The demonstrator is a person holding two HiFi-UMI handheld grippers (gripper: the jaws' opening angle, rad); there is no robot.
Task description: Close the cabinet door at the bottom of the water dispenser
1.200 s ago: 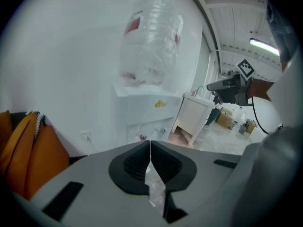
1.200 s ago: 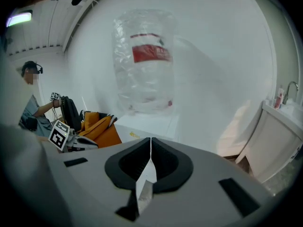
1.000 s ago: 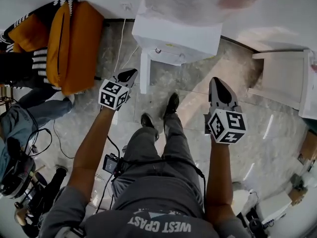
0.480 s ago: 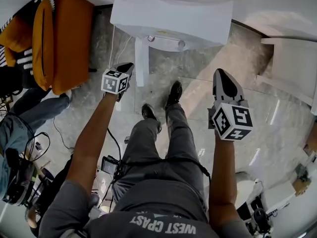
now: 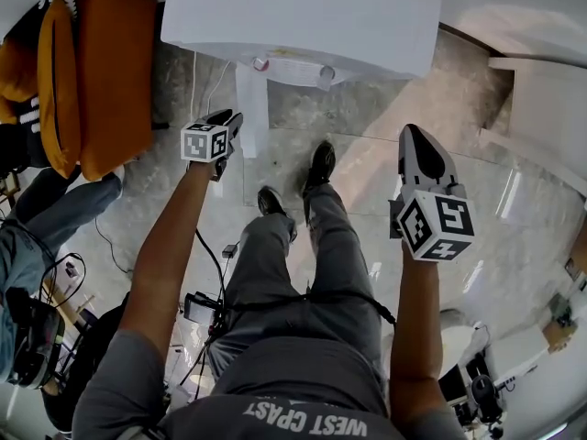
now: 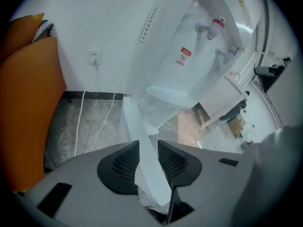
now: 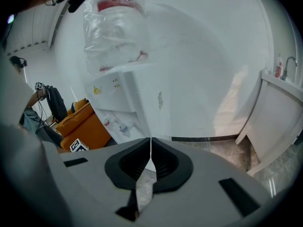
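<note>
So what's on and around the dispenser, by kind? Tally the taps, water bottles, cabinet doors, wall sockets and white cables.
Taps: 2
Water bottles: 1
Cabinet doors: 1, standing open
Wall sockets: 1
White cables: 2
Total: 7

The person's shirt (image 5: 303,420) carries white capitals, seen upside down, reading roughly "WEST COAST" (one letter is unclear). A red-printed sticker (image 6: 185,56) on the water dispenser (image 6: 165,41) is too small to read.
</note>
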